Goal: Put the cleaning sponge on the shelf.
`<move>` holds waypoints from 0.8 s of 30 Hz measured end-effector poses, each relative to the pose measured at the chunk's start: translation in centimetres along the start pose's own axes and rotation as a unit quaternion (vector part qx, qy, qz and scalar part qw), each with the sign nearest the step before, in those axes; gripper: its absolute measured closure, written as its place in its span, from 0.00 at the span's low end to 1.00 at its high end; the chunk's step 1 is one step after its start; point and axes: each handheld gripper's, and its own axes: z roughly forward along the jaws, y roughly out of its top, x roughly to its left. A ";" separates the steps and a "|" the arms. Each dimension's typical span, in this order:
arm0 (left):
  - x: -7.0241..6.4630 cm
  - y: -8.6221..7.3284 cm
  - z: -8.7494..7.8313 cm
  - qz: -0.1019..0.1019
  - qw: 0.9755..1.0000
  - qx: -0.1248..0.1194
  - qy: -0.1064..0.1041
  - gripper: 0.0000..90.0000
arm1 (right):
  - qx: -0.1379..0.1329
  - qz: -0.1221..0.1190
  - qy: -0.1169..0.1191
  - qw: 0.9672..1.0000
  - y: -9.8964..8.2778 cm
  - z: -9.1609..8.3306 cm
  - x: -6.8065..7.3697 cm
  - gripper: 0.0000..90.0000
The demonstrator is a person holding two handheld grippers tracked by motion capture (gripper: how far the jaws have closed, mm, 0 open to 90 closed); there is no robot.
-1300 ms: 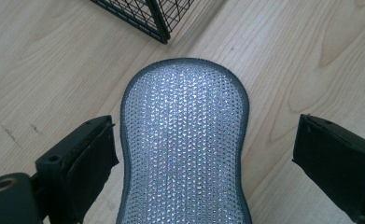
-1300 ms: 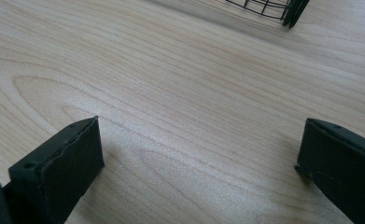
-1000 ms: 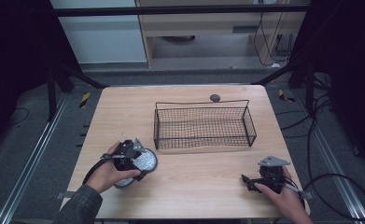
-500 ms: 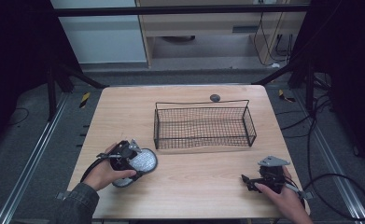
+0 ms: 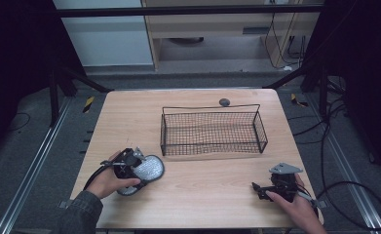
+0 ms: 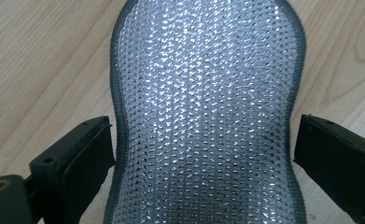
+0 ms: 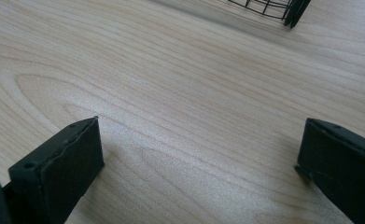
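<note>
The scrubber (image 6: 203,116), a silver mesh pad with a grey sewn edge, lay flat on the table (image 5: 202,195) near the front left corner, well apart from the basket (image 5: 211,130).

Order of items, largest first:

1. The table carried the basket at its centre rear and a small dark round object (image 5: 224,102) just behind the basket.
2. The basket, of black wire, stood upright and held nothing visible. Its corner appeared at the top of the right gripper view (image 7: 283,9).
3. The scrubber rested on the wood with its narrow waist between the jaws of the left gripper (image 6: 203,154).
4. The left gripper (image 5: 129,165) straddled the scrubber with its jaws spread. Neither jaw clearly pressed the pad edge, and a thin gap showed on the right side. The grasp was therefore not yet made.
5. The right gripper (image 5: 261,187) rested at the front right of the table, jaws apart, with bare wood between them (image 7: 199,154).

Progress, as judged: the likely aim was to place the scrubber in the basket. Only the approach was complete. Closing on the pad, lifting, carrying it to the basket and releasing all remained.
</note>
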 end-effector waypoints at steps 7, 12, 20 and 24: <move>0.4 0.0 0.7 -0.008 1.000 0.003 -0.006 0.03 | 0.000 0.000 0.000 1.000 0.0 0.0 0.0 0.00; 0.7 -0.2 1.1 -0.018 1.000 0.000 -0.015 0.02 | 0.000 0.000 0.000 1.000 0.0 0.0 0.0 0.00; 0.7 -0.2 0.7 -0.019 1.000 -0.006 -0.008 0.08 | 0.000 -0.001 -0.001 1.000 0.0 0.0 0.0 0.00; 0.7 -0.3 -0.1 -0.019 0.999 -0.028 0.003 0.08 | 0.000 -0.001 -0.001 1.000 0.0 0.0 0.0 0.00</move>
